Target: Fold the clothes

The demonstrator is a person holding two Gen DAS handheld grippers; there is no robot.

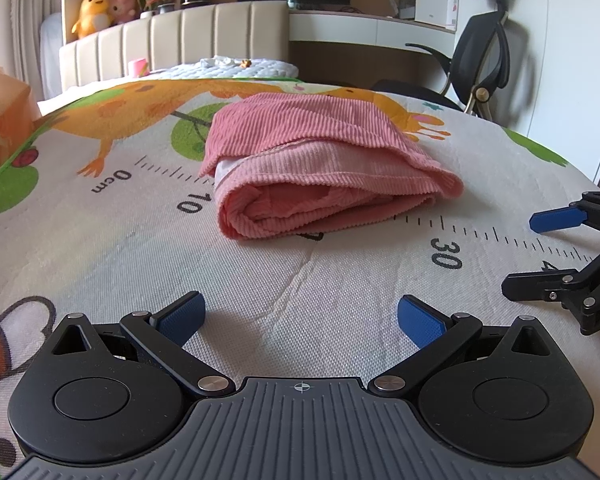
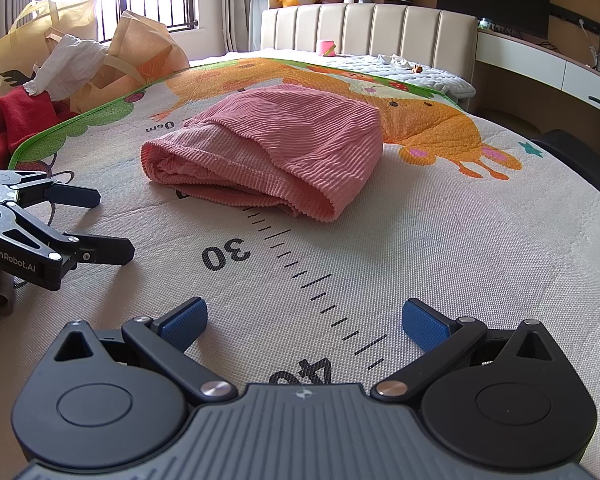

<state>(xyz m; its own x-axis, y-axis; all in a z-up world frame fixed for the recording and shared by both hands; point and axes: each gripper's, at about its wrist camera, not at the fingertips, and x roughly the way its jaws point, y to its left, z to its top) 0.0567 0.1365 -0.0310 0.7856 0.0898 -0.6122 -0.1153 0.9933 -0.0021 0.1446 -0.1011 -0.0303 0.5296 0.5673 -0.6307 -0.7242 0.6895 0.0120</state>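
a pink garment point(image 1: 320, 168) of ribbed, corduroy-like cloth lies folded into a thick, soft-edged bundle on a woven play mat point(image 1: 260, 280) that covers the bed; its top layer is a deeper pink with fine ridges, and a paler ribbed layer and a rolled fold show at the near edge. the mat has a coarse, cream-coloured weave printed with orange animals, green leaves and a black ruler scale, and the garment covers the scale between the 10 and 30 marks. the left tool point(image 1: 300, 320) is black plastic with blue, dimpled pads point(image 1: 182, 316), its jaws spread wide and empty, resting low over the mat with the garment straight ahead and well apart from it. the right tool point(image 2: 304, 320) has the same build, also wide open and holding nothing; the garment point(image 2: 272, 152) lies ahead of it and a little to the left, clear of its fingers. each tool shows at the edge of the other's view, side by side near the mat's front. beyond the mat stand a padded, ribbed cream headboard point(image 2: 372, 28) and yellow cloth bags point(image 2: 60, 40) with loose clothes.
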